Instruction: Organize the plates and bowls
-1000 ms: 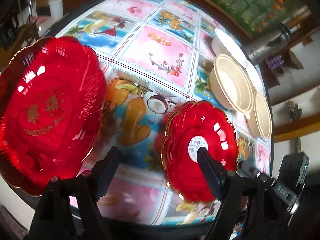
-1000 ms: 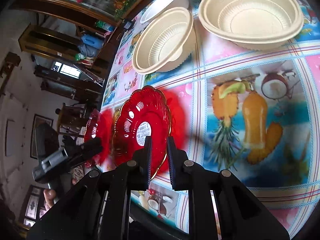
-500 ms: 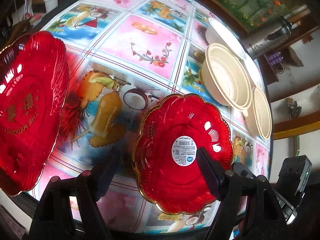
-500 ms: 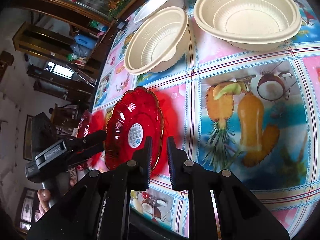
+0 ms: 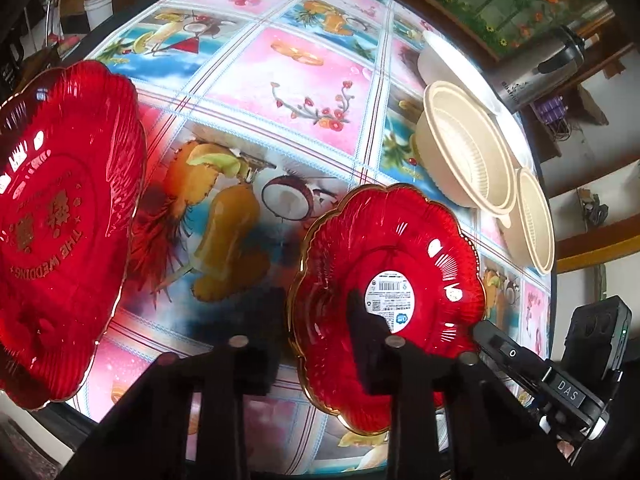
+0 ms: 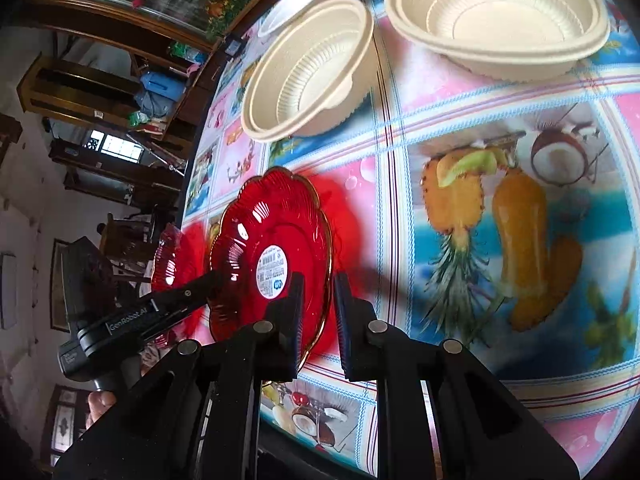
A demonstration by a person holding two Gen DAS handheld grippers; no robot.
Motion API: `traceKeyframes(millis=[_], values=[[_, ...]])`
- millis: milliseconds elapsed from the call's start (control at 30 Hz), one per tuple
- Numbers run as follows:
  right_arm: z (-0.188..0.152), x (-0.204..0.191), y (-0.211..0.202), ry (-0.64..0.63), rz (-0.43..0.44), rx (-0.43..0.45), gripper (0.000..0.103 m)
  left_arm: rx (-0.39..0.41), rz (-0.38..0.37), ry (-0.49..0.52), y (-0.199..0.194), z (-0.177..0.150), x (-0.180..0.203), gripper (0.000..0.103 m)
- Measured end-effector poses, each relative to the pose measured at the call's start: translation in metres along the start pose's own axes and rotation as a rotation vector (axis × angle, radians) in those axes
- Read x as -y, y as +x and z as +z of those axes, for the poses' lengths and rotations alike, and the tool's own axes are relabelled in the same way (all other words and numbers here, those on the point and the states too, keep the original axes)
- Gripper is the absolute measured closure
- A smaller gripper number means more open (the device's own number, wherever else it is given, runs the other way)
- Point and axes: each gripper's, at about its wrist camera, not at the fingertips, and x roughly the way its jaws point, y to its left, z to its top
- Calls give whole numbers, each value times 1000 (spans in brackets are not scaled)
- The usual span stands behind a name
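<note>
A: where's the small red plate (image 5: 384, 300)?
B: tilted over the table's (image 5: 304, 68) near edge; right gripper (image 6: 316, 320) pinching its rim; left gripper (image 5: 316, 340) just closing on the opposite rim

A: others?
B: big red plate (image 5: 60, 232) left; cream bowls (image 6: 308, 76) far right

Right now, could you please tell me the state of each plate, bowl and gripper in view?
small red plate: tilted, rim clamped.
large red plate: lying at the table edge, untouched.
left beige bowl: upright, empty.
right beige bowl: upright, empty.
right gripper: shut on the small red plate's rim.
left gripper: jaws just closing around the opposite rim; contact unclear.
</note>
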Motion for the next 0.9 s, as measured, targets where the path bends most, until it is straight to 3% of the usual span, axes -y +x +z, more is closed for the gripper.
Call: traceKeyframes(millis=[500,900], values=[[-3,15,9,101,12,33,90,13,16,16,2,0,-4,95],[-9,6,0,29,-41,119,99,32,35,92,2,-6,7,95]])
